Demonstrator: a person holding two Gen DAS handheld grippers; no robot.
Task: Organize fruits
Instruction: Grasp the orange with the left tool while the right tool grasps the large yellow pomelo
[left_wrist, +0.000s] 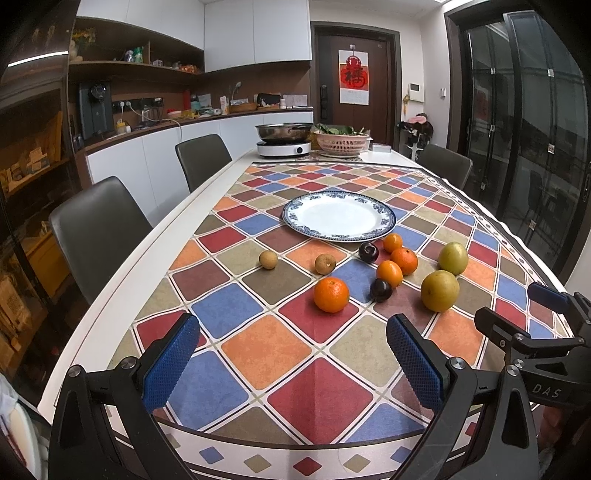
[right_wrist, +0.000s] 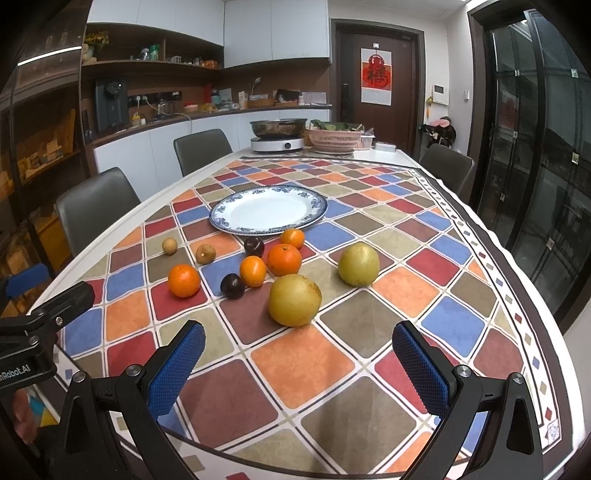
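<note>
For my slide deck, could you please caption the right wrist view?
Open right gripper facing ten loose fruits before an empty blue-rimmed plate on a checkered tablecloth.

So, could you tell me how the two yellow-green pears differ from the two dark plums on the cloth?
The pears are far bigger and yellow-green; the plums are small and dark purple. The pears sit to the right of the oranges, the plums among them. All lie on the cloth, none on the plate.

Empty plate (left_wrist: 339, 216), loose fruits (left_wrist: 391, 273) just beside, perhaps plums
</note>
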